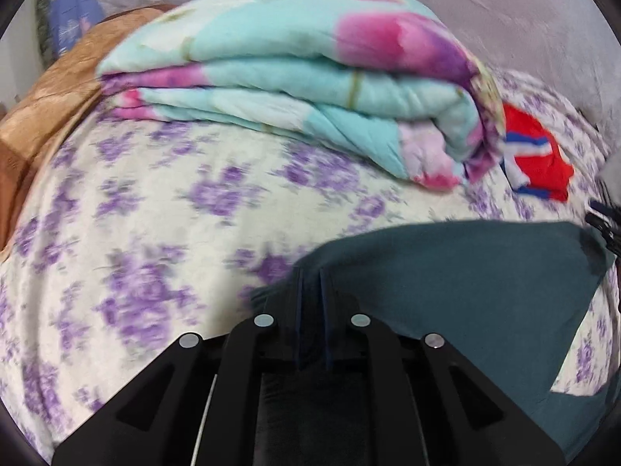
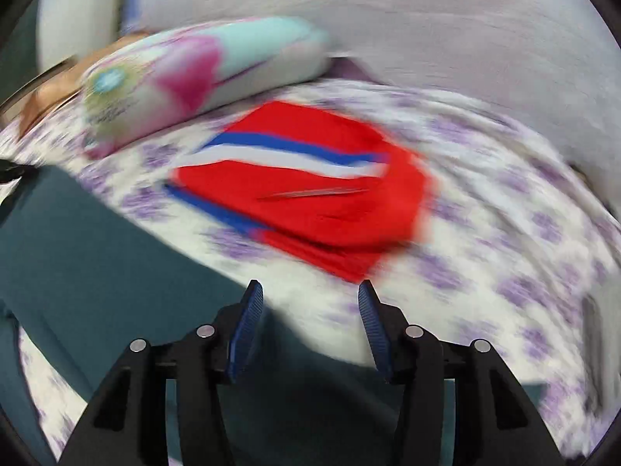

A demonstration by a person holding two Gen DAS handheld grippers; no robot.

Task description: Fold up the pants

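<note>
Only the left wrist view shows the left gripper (image 1: 310, 275) clamped together on an edge of the dark teal cotton pants (image 1: 446, 283), the cloth spreading rightward over the white bedsheet with purple flowers (image 1: 155, 213). Bare sheet lies open to the left, up to the folded turquoise-and-pink quilt (image 1: 291, 70) and a tan satin cover (image 1: 50, 93) at the bed's edge. The right wrist view shows the right gripper (image 2: 306, 295) with jaws apart, nothing between them, above the pants' (image 2: 97, 252) edge; beyond lies a folded red garment with blue and white stripes (image 2: 310, 178), heavily blurred. In the left view the quilt partly hides this garment (image 1: 539, 159).
</note>
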